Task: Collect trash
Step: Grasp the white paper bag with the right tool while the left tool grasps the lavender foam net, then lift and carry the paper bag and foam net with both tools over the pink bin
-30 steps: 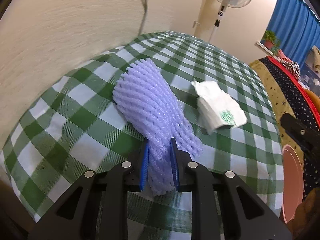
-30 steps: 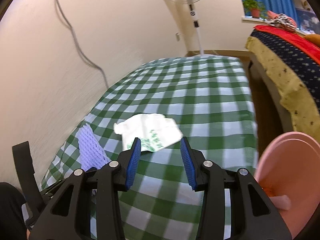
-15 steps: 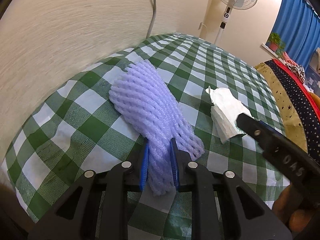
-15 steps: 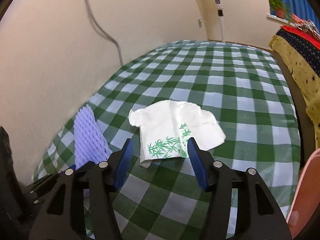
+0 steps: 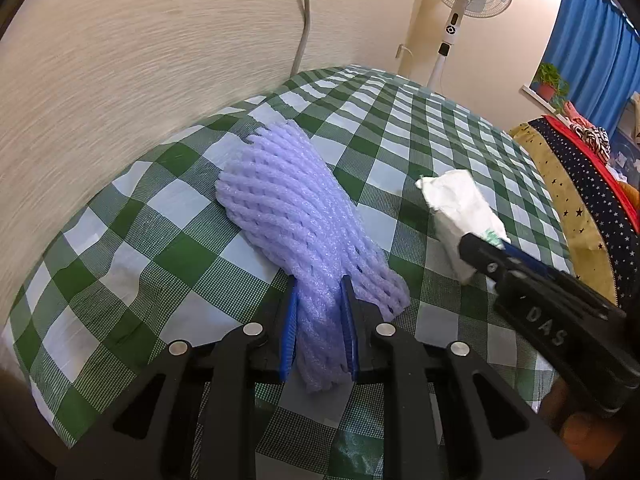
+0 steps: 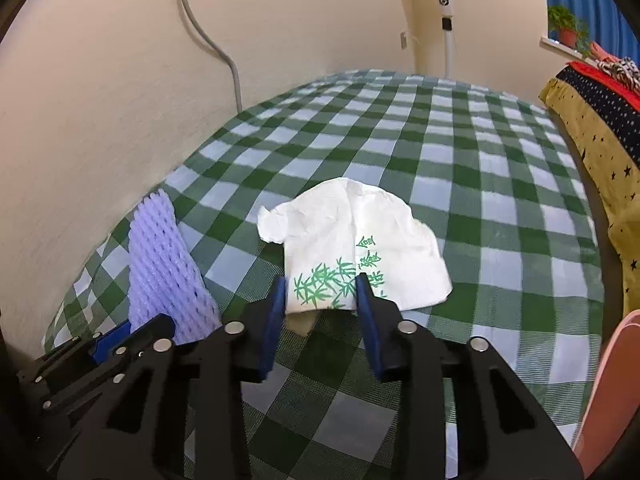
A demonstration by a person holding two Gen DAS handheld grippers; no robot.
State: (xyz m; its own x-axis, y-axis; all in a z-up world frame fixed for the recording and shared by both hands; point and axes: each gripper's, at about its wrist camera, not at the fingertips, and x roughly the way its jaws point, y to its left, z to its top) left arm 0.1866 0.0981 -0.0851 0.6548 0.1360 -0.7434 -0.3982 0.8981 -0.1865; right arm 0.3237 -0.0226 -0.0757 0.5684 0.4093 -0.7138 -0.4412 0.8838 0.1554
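- On a green-checked tablecloth [image 5: 168, 264] against a cream wall, the left gripper [image 5: 318, 312] pinches the near end of a purple foam net sleeve [image 5: 296, 216].
- Just beside it, the right gripper [image 6: 320, 296], jaws just closing, straddles the near edge of a white wrapper [image 6: 352, 240] printed with green bamboo; whether the pads press it is unclear.
- A pink bin [image 6: 612, 392] waits at right.

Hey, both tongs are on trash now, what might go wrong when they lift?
The right tongs, which have just been closing, straddle only the near edge of the white wrapper, so the thin paper could tear or slip out. The left tongs squeeze one end of the purple foam net; the long free end may sag and drag across the checked tablecloth, or snag it.
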